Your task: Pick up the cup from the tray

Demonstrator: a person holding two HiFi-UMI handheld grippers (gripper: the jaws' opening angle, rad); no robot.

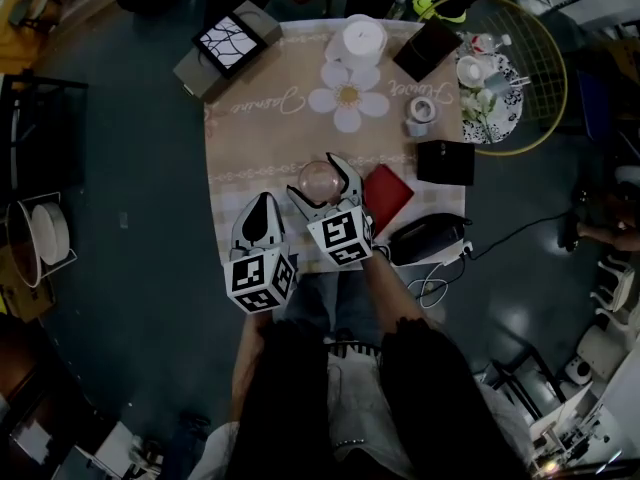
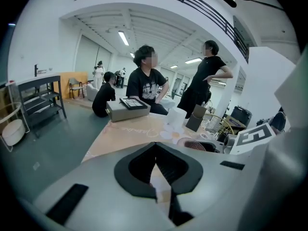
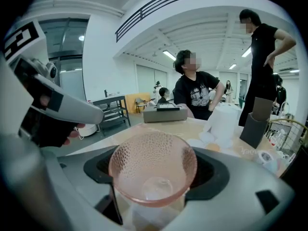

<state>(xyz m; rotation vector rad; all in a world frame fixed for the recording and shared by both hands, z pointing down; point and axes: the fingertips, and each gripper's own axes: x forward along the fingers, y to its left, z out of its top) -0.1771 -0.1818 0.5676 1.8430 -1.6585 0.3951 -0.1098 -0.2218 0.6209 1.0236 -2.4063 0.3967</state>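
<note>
A pink dimpled glass cup [image 1: 319,177] is held between the jaws of my right gripper [image 1: 321,185], just above the near part of the floral-clothed table [image 1: 260,138]. The right gripper view shows the cup [image 3: 153,170] upright and empty, with my right gripper [image 3: 154,179] shut on its sides. My left gripper [image 1: 263,206] hovers just left of it, its jaws together and nothing between them; the left gripper view shows the same closed left gripper [image 2: 155,153]. A patterned round tray [image 1: 505,108] with a white cup [image 1: 471,69] lies at the table's far right.
On the table are a red notebook [image 1: 386,196], a black square box [image 1: 445,161], a tape roll [image 1: 421,110], a white roll [image 1: 362,38], a dark upright box [image 1: 427,48] and a grey box [image 1: 225,48]. A black device [image 1: 428,238] sits at the near edge. People [image 3: 195,88] stand beyond the far side.
</note>
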